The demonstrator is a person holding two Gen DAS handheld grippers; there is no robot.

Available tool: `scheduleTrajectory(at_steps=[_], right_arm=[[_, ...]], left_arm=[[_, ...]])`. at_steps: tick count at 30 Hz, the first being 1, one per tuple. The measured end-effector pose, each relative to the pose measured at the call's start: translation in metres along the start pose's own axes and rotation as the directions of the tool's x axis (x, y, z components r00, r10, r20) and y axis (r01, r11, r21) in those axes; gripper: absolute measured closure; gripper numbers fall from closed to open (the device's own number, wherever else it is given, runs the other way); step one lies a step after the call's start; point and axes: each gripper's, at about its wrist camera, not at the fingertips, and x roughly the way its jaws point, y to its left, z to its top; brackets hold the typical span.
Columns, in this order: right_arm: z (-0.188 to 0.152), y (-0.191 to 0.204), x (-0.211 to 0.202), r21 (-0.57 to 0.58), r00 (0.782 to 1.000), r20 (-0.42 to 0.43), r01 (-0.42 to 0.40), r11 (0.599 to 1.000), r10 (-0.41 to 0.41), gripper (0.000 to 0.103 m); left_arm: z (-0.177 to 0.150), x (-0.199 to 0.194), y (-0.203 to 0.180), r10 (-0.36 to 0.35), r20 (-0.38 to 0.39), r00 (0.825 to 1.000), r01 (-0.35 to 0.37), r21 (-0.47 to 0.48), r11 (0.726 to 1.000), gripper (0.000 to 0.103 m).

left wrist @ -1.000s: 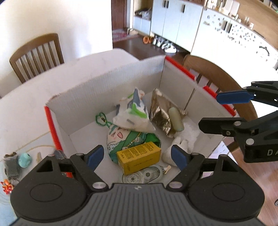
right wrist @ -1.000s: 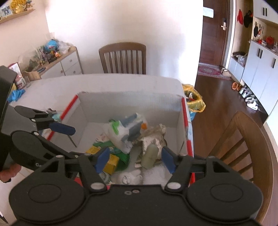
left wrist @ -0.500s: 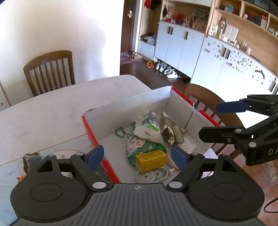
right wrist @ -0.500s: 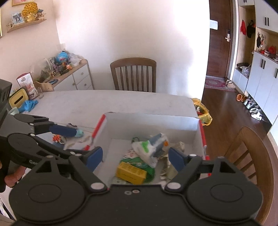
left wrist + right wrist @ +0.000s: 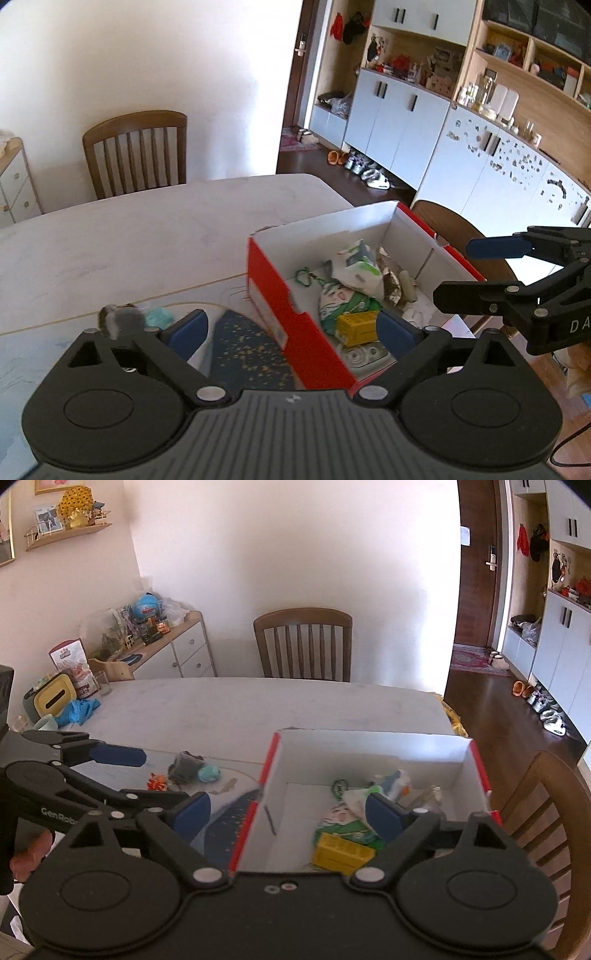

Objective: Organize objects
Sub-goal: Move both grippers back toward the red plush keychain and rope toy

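The loose objects left on the surface lie at 9 o'clock of the red-and-white box: a grey pouch, a teal lump and an orange trinket. All look light; the pouch seems soft, best pinched across its middle, while the trinket is small and may slip. Inside the box sit a yellow carton and crinkly bags. The left tool and right tool both hang spread and empty.

The pale surface carries a red-and-white box (open-topped), a dark blue speckled mat, a teal lump and blue gloves.
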Motion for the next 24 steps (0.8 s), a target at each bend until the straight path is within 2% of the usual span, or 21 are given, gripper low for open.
scheduleTrajectory(at_steps=[3, 13, 24], right_arm=[[0.001, 0.016, 0.005, 0.000, 1.000, -0.001, -0.002, 1.000, 0.002, 0.009], [0.007, 0.068, 0.031, -0.013, 1.000, -0.020, -0.017, 1.000, 0.016, 0.006], [0.018, 0.105, 0.079, -0.030, 0.998, -0.059, -0.013, 0.999, 0.011, 0.006]], left_arm=[[-0.005, -0.009, 0.014, 0.026, 0.013, 1.000, -0.025, -0.007, 1.000, 0.000], [-0.025, -0.034, 0.073, 0.113, 0.032, 0.993, -0.112, -0.051, 0.992, 0.000], [-0.051, -0.039, 0.133, 0.158, 0.037, 0.987, -0.156, -0.046, 0.987, 0.000]])
